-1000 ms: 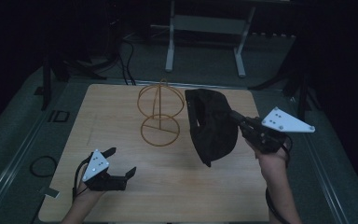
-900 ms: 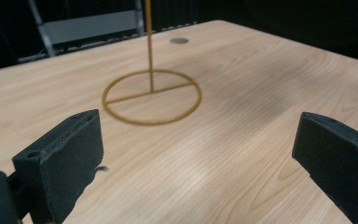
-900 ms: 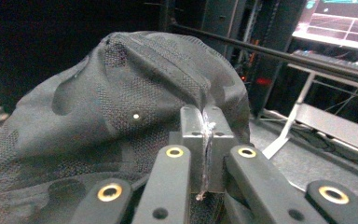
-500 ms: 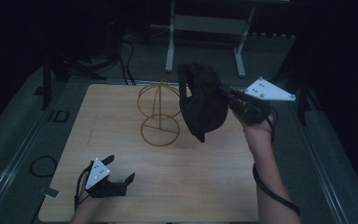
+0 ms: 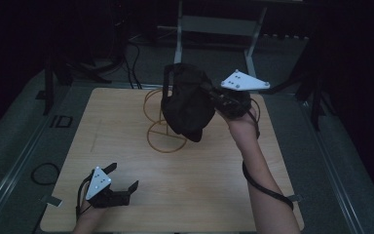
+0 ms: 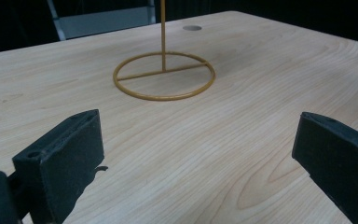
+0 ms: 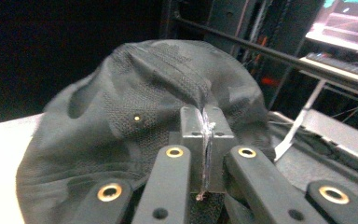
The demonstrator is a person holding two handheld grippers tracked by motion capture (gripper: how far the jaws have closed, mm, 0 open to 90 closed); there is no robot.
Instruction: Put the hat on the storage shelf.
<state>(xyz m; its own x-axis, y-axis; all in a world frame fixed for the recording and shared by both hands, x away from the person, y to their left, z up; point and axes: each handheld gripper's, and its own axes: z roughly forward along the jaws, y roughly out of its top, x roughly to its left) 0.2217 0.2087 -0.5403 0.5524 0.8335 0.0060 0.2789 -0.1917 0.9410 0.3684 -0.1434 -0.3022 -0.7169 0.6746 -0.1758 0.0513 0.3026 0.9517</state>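
A black cap hangs in the air over the back middle of the wooden table, in front of the top of a gold wire stand. My right gripper is shut on the cap; its jaws pinch the dark mesh fabric tightly, and the right gripper shows no gap between them. The stand's round base and thin upright rod rest on the table. My left gripper lies low at the front left, open and holding nothing, with its jaws wide apart over bare wood.
A grey metal frame stands behind the table. Cables trail on the dark floor at the back left, and a loop of cable lies left of the table. Grey rails run along both table sides.
My right gripper has carried the cap leftward and up, from right of the stand to in front of its top. The left gripper has sunk slightly toward the front of the table.
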